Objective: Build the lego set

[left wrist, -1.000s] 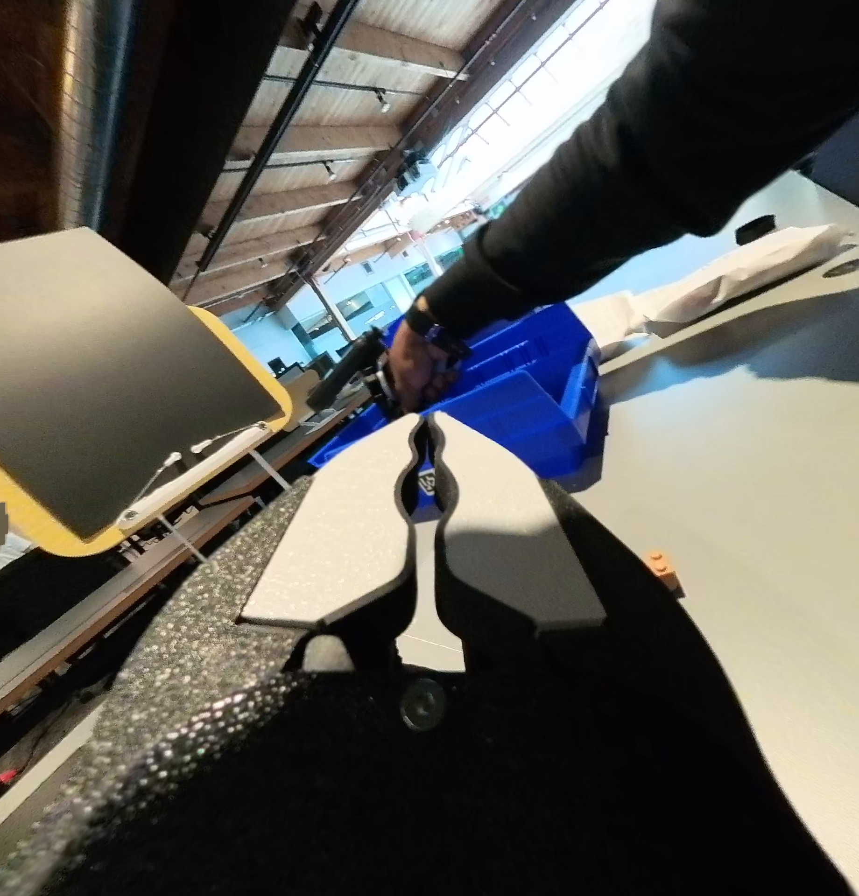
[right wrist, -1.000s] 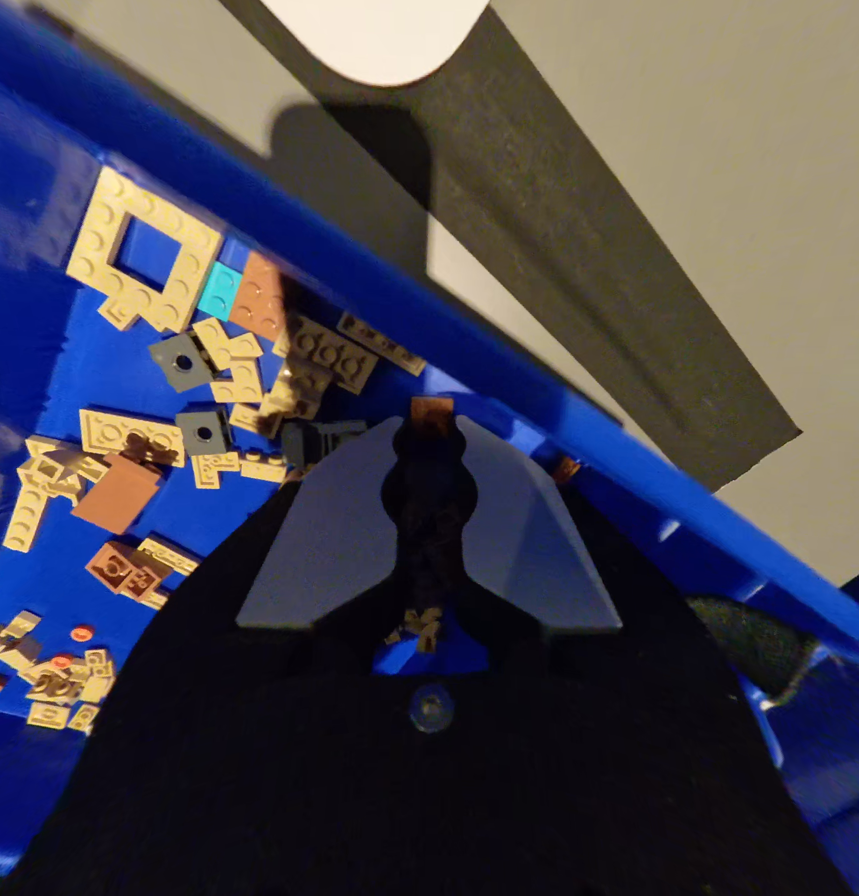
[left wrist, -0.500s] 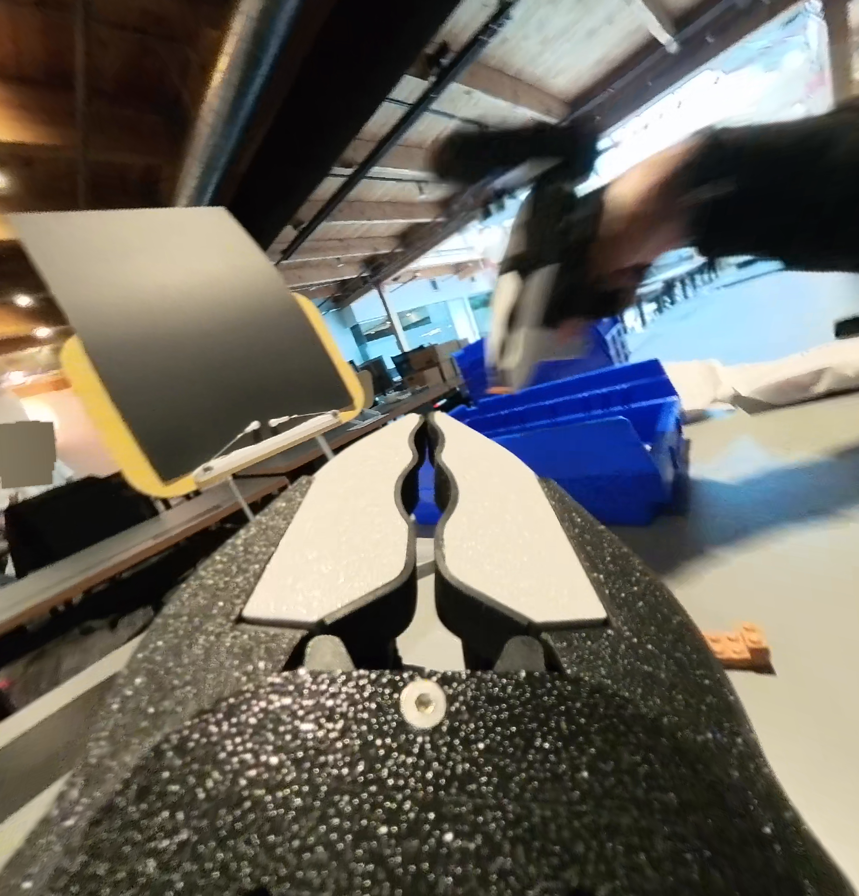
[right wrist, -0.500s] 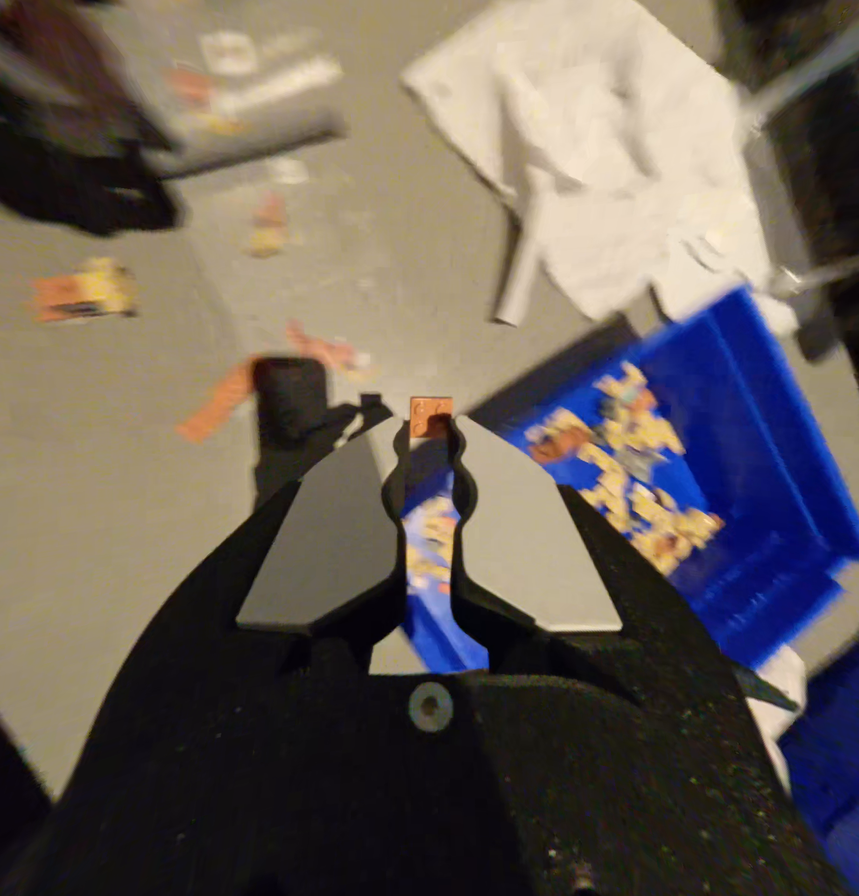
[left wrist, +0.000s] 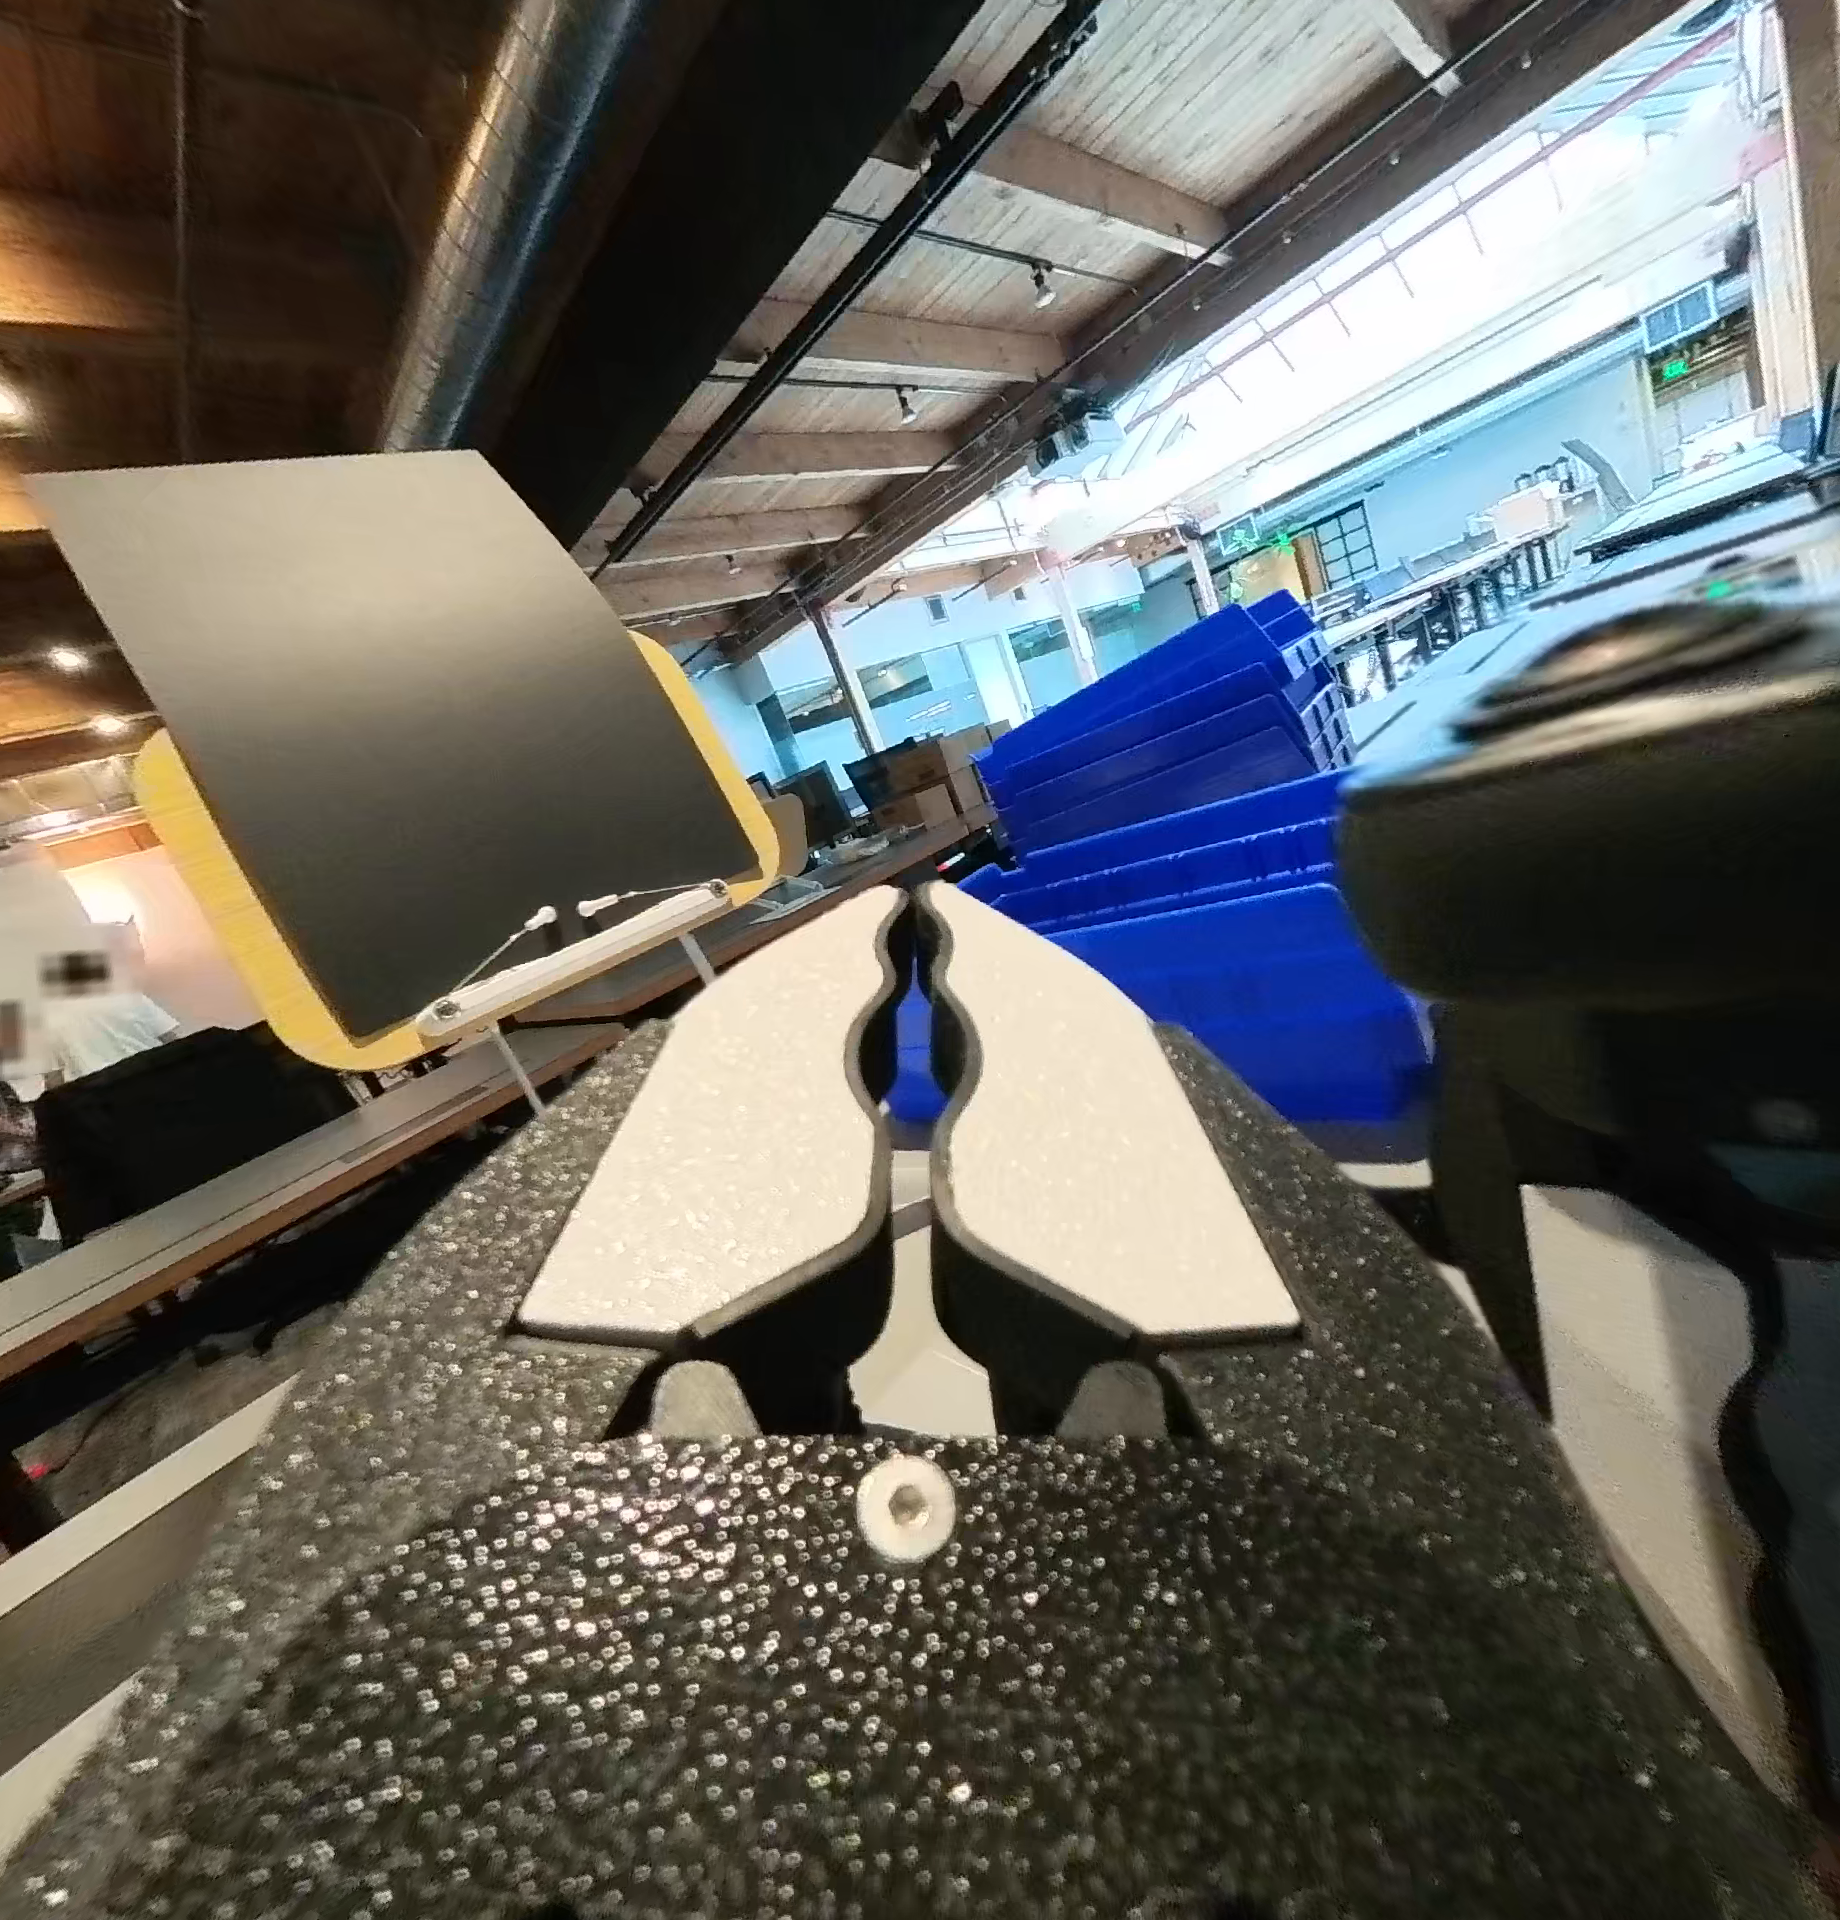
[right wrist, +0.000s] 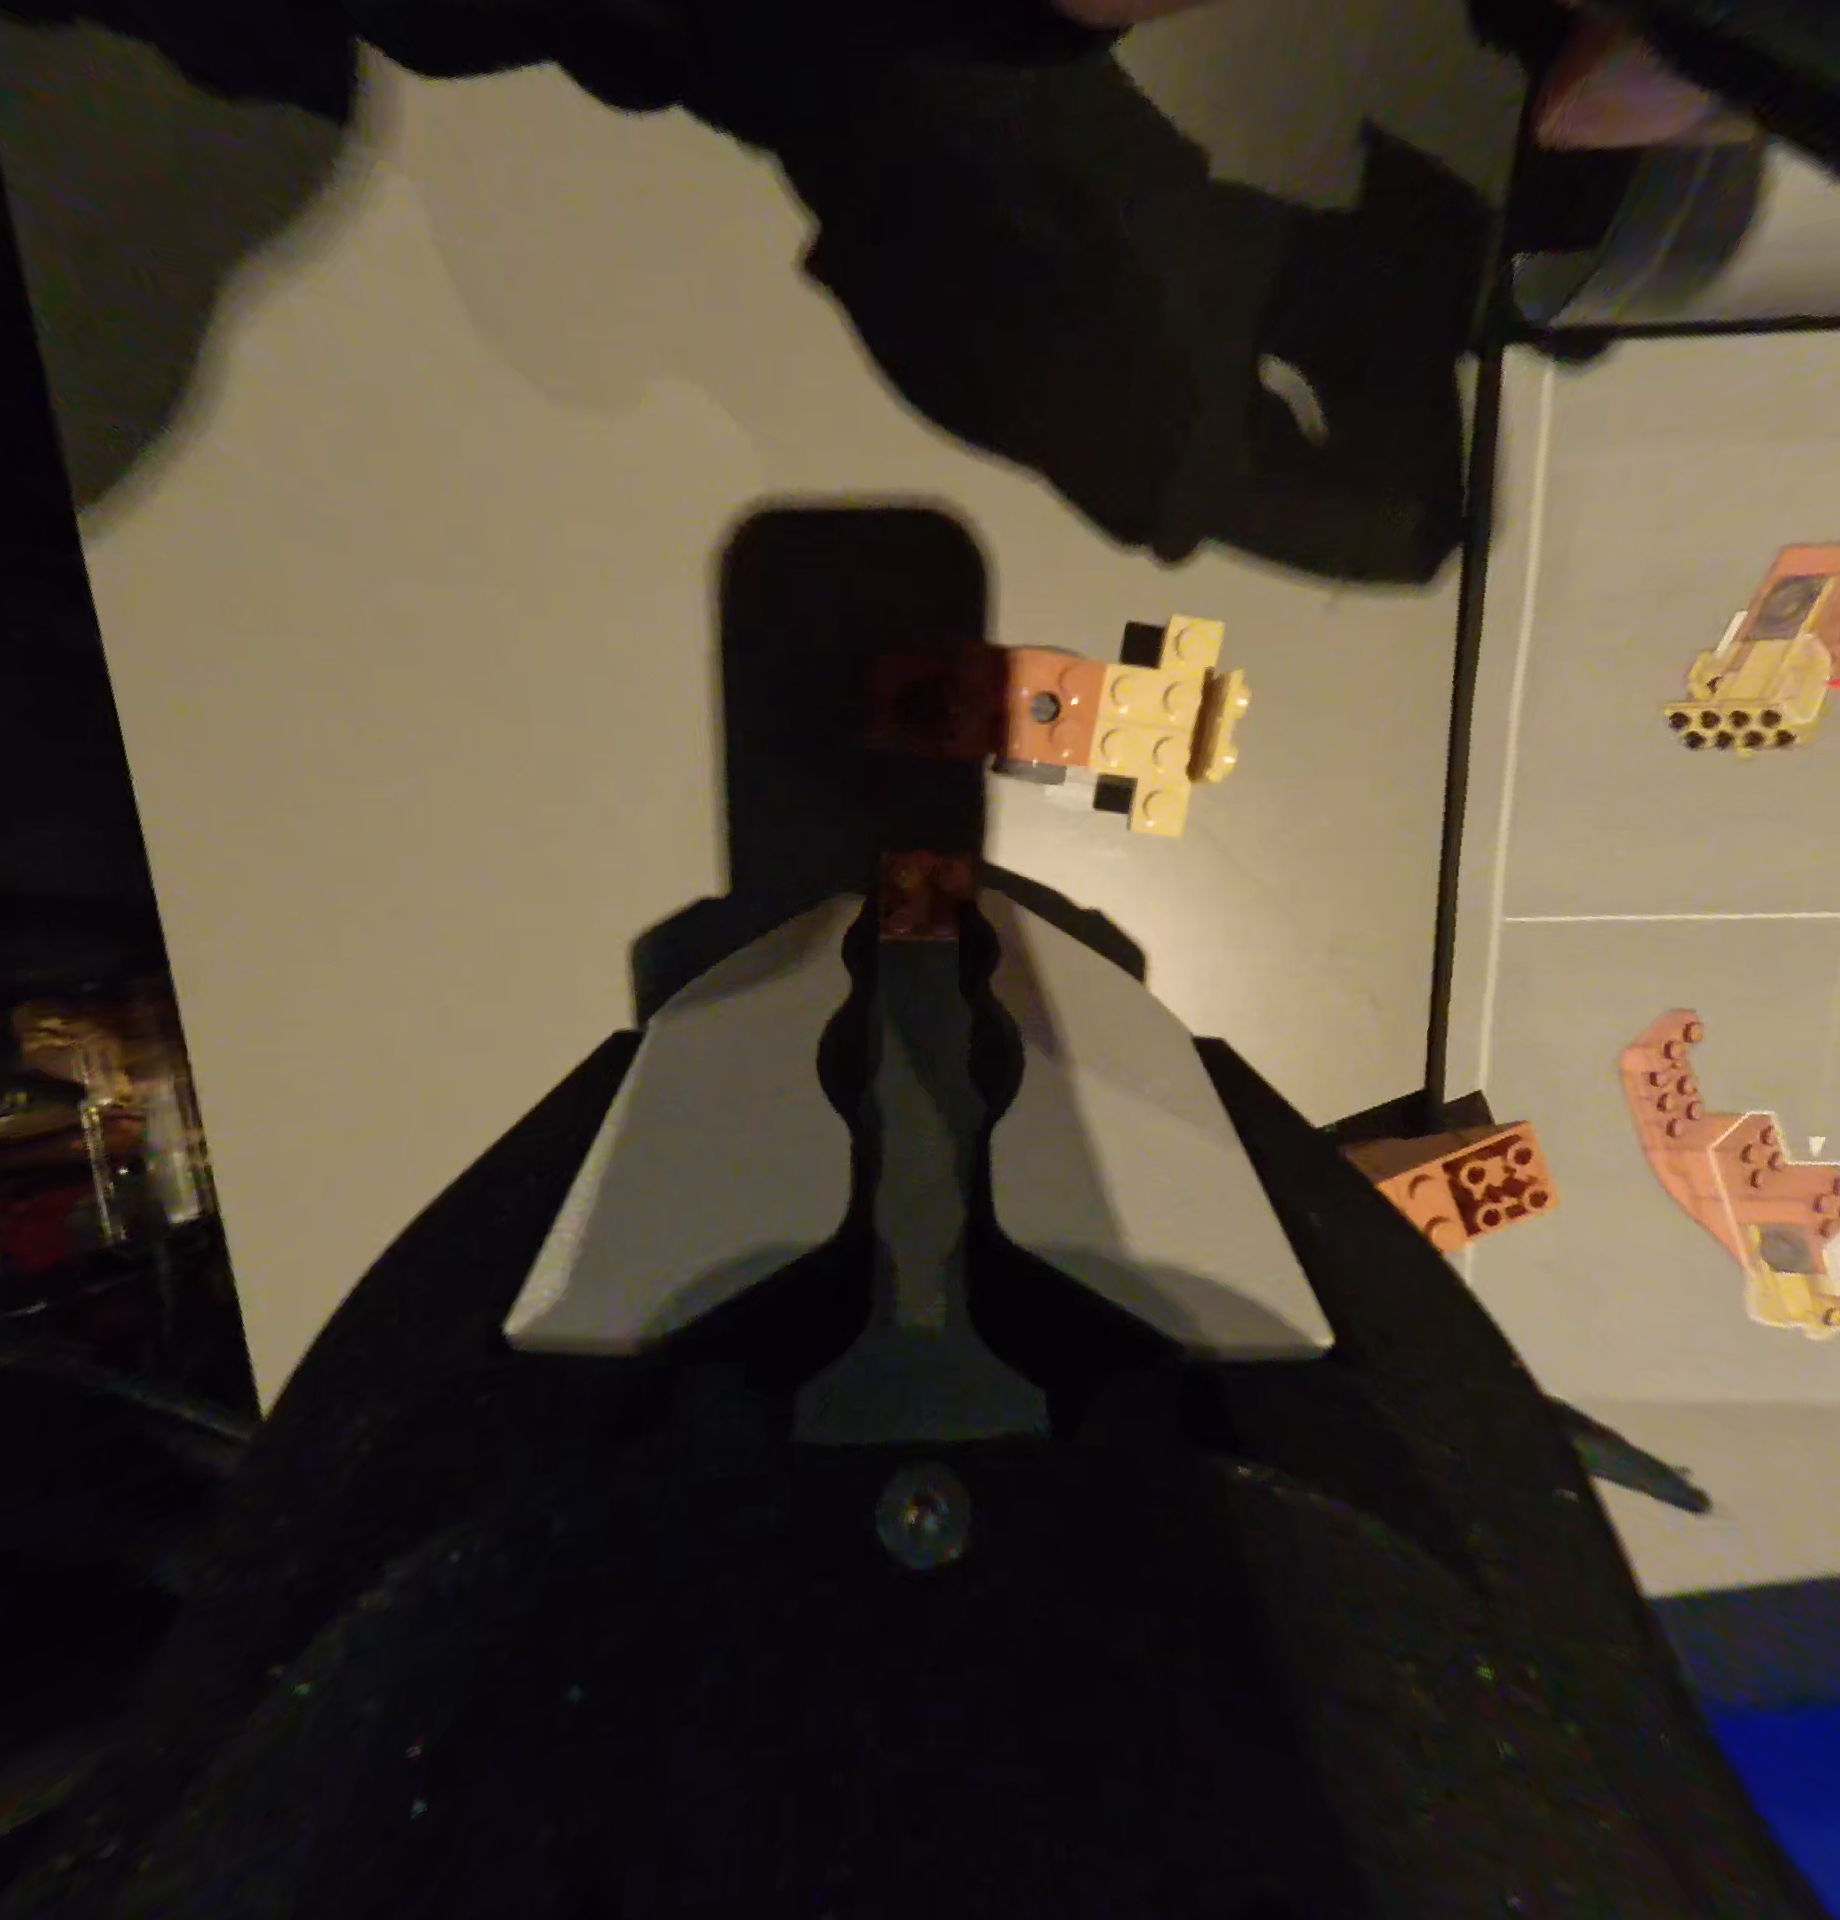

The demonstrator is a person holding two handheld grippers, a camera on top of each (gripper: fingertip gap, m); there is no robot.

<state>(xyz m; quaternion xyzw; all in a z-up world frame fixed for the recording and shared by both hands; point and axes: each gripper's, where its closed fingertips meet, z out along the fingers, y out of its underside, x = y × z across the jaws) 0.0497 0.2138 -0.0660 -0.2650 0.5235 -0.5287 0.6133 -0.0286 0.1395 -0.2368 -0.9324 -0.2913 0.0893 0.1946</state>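
Note:
In the right wrist view my right gripper [right wrist: 924, 902] is shut on a small brown plate [right wrist: 926, 891] held above the grey table [right wrist: 459, 727]. Just beyond it lies the tan and brown lego assembly [right wrist: 1124, 717], partly in the gripper's shadow. A brown brick [right wrist: 1456, 1179] lies to the right by the instruction sheet [right wrist: 1674, 831]. The left gripper's dark body [right wrist: 1103, 343] crosses the top of that view. In the left wrist view my left gripper [left wrist: 914, 906] is shut and empty, pointing level over the table. The right gripper's body [left wrist: 1643, 883] looms at its right edge.
Blue bins [left wrist: 1186, 883] stand in a row behind the left gripper. A dark tablet on a yellow stand [left wrist: 396, 769] is at the left. A thin black rod [right wrist: 1467, 675] runs beside the instruction sheet. The table edge [right wrist: 137, 831] drops off at left. From the right gripper's tips to the brown brick [right wrist: 1456, 1179] is close to 9 cm.
My right gripper has carried the brown plate out of the blue bin and across the table to the assembly. My left gripper has levelled out; the right gripper now fills its right side.

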